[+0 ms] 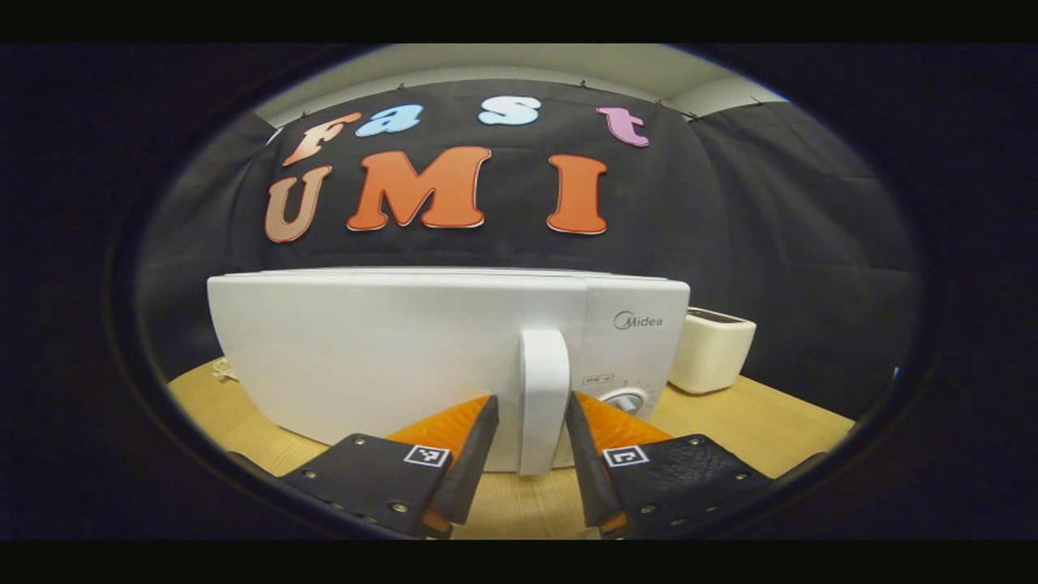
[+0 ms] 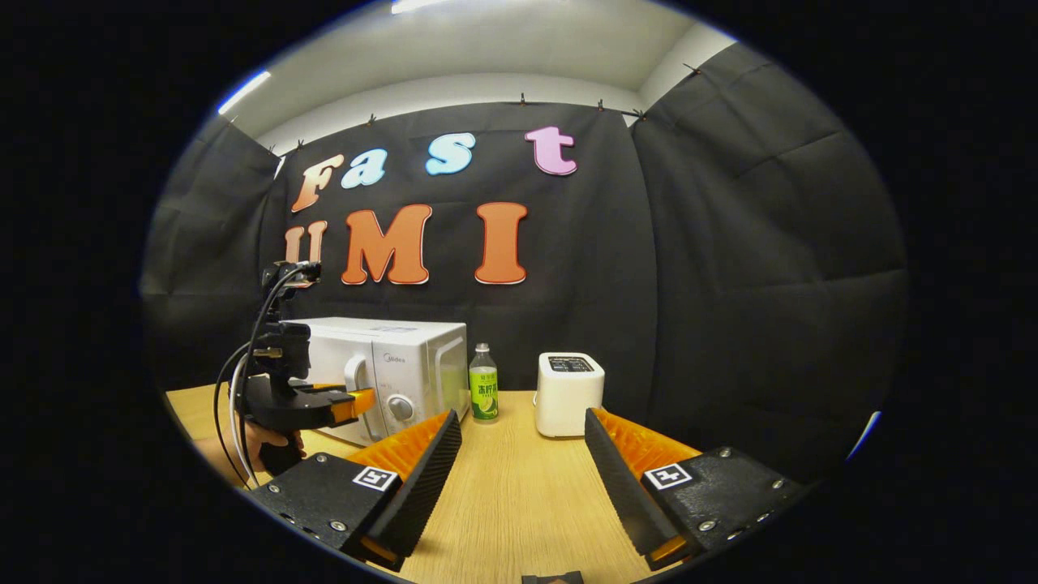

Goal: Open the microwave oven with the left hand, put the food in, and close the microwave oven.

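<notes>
Left tool is sitting apart, straddling the closed microwave's door handle; right tool is hovering apart above the tabletop, bottle and toaster beyond.

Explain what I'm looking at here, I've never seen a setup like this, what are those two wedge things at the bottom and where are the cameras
No robot here: a person holds a two-finger gripping tool in each hand, and a fisheye camera rides on each. The wedges are that tool's own fingers.

In the left gripper view, the left tool is open, its fingers either side of the microwave door handle, not yet squeezing it. The door looks closed.

In the right gripper view, the right tool is open and holds nothing, above the wooden table. It also shows the left tool at the microwave. On the table stand the microwave, a green-labelled bottle and a white toaster.
</notes>
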Demonstrator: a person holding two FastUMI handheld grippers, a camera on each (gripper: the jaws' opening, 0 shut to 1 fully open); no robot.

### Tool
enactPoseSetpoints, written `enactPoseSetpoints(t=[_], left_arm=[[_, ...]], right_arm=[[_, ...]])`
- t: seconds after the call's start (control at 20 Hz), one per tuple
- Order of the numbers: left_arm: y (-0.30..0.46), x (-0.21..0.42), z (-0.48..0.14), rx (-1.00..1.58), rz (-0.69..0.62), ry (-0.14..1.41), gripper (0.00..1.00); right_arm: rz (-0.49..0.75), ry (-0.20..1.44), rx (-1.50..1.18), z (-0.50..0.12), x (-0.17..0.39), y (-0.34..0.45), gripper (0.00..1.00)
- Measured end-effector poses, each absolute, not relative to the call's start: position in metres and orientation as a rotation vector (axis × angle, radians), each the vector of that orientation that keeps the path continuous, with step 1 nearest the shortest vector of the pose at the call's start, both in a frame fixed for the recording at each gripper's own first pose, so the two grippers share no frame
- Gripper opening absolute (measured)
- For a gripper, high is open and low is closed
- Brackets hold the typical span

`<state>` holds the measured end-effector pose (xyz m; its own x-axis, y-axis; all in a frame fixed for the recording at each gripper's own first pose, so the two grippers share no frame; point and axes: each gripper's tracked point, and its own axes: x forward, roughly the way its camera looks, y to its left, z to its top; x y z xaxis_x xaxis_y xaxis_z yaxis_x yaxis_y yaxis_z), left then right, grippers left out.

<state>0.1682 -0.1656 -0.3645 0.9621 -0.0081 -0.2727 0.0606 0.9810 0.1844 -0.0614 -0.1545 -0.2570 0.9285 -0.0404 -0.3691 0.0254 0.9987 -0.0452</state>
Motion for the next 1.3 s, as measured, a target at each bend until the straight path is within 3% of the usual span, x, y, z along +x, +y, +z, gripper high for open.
enactPoseSetpoints(t=[0.1, 0.15, 0.2, 0.35, 0.4, 0.5, 0.55, 0.95, 1.05, 1.1, 1.15, 1.2, 1.3], left_arm=[[-0.170, 0.168, -0.372, 0.205, -0.036, 0.296, 0.40], [-0.171, 0.169, -0.372, 0.219, -0.038, 0.297, 0.22], [-0.171, 0.167, -0.371, 0.232, -0.032, 0.301, 0.28], [-0.173, 0.165, -0.373, 0.207, -0.036, 0.301, 0.18], [-0.171, 0.164, -0.373, 0.201, -0.035, 0.304, 0.11], [-0.171, 0.159, -0.372, 0.200, -0.029, 0.294, 0.22], [-0.172, 0.154, -0.369, 0.206, -0.027, 0.273, 0.16], [-0.163, 0.097, -0.358, 0.213, -0.090, 0.267, 0.12], [-0.156, 0.079, -0.354, 0.211, -0.108, 0.271, 0.15], [-0.153, 0.068, -0.351, 0.207, -0.116, 0.269, 0.21], [-0.148, 0.057, -0.349, 0.209, -0.124, 0.267, 0.09], [-0.142, 0.044, -0.344, 0.212, -0.131, 0.262, 0.15], [-0.128, 0.021, -0.338, 0.216, -0.135, 0.251, 0.15]], right_arm=[[-0.040, 0.396, -0.024, -0.264, -0.067, -0.157, 0.95], [-0.041, 0.404, -0.013, -0.267, -0.068, -0.157, 0.95], [-0.044, 0.413, -0.003, -0.271, -0.070, -0.158, 0.95], [-0.053, 0.440, 0.020, -0.278, -0.075, -0.160, 0.95], [-0.055, 0.443, 0.024, -0.278, -0.077, -0.160, 0.95], [-0.061, 0.448, 0.027, -0.280, -0.081, -0.161, 0.95], [-0.062, 0.452, 0.026, -0.283, -0.082, -0.161, 0.95], [-0.033, 0.489, 0.033, -0.293, -0.091, -0.141, 0.95], [-0.024, 0.509, 0.045, -0.298, -0.095, -0.133, 0.95], [-0.020, 0.519, 0.051, -0.301, -0.097, -0.127, 0.94], [-0.015, 0.528, 0.057, -0.302, -0.099, -0.123, 0.95], [-0.009, 0.538, 0.063, -0.304, -0.103, -0.118, 0.95], [0.000, 0.562, 0.076, -0.308, -0.108, -0.108, 0.95]])
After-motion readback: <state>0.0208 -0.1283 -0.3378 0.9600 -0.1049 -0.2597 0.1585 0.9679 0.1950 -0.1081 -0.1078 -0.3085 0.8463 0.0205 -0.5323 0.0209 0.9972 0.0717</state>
